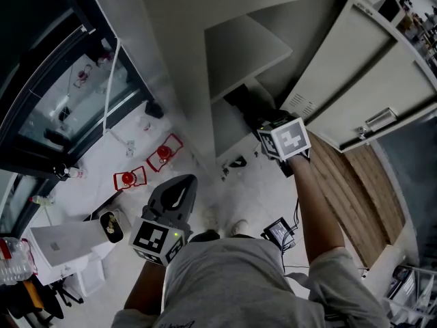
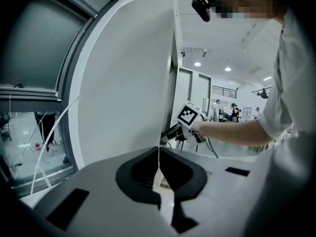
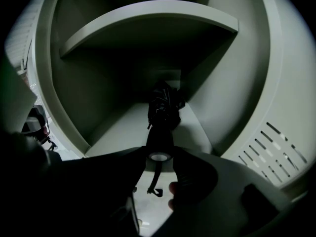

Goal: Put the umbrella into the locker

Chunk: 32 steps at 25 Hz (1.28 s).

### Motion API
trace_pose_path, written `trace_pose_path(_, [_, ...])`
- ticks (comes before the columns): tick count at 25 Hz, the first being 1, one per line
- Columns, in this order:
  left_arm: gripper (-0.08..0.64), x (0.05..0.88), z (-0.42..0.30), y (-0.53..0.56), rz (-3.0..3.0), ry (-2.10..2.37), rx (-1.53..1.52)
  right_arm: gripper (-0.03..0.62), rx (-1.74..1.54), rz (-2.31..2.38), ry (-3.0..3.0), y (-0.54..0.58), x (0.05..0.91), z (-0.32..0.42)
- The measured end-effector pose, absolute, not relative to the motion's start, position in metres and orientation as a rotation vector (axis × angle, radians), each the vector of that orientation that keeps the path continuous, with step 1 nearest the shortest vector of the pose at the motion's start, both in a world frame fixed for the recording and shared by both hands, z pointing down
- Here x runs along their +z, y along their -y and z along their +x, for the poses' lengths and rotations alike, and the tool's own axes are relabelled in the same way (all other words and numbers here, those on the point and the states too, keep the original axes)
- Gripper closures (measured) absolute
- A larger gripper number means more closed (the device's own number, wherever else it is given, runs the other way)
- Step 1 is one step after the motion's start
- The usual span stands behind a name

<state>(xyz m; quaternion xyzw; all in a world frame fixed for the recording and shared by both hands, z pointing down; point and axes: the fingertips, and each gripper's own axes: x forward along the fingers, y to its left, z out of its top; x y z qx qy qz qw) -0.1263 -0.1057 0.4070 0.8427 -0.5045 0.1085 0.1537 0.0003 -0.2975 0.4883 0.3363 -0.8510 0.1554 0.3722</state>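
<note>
The black folded umbrella (image 3: 163,105) points into the locker's lower compartment (image 3: 123,132), under the shelf (image 3: 148,14). My right gripper (image 3: 159,155) is shut on its handle, and the wrist strap hangs below the jaws. In the head view the right gripper (image 1: 265,127) reaches into the open locker (image 1: 229,125), where the dark umbrella (image 1: 240,100) shows. My left gripper (image 1: 179,186) hangs low by the person's body. Its jaws meet with nothing between them (image 2: 159,168). The left gripper view also shows the right gripper (image 2: 183,123) at the locker's edge.
The locker door (image 1: 362,80) stands open to the right, with vent slots (image 3: 276,147) near my right gripper. Two red objects (image 1: 164,152) lie on the floor at left, by a dark window frame (image 1: 61,87). A white box (image 1: 65,241) and a wooden panel (image 1: 355,183) flank the person.
</note>
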Motion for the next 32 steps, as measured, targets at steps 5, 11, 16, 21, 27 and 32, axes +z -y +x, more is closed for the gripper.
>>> trace_pose_path(5, [0.54,0.407,-0.127,0.108,2.413,1.45,0.316,0.405,0.395,0.859,2.179,0.305,0.488,-0.003])
trace_pose_path(11, [0.54,0.407,-0.129,0.109,2.402,1.46,0.315,0.405,0.408,0.858,2.174,0.305,0.495,-0.003])
trace_pose_path(16, [0.54,0.408,-0.128,0.11,2.398,1.456,0.313,0.405,0.404,0.857,2.183,0.306,0.495,-0.003])
trace_pose_path(21, [0.54,0.406,-0.125,0.111,2.412,1.451,0.31,0.405,0.408,0.868,2.2,0.307,0.495,-0.003])
trace_pose_path(27, [0.54,0.408,-0.126,0.108,2.404,1.451,0.319,0.394,0.437,0.872,2.216,0.307,0.499,-0.004])
trace_pose_path(32, [0.54,0.408,-0.126,0.107,2.406,1.45,0.319,0.373,0.436,0.871,2.209,0.306,0.5,-0.002])
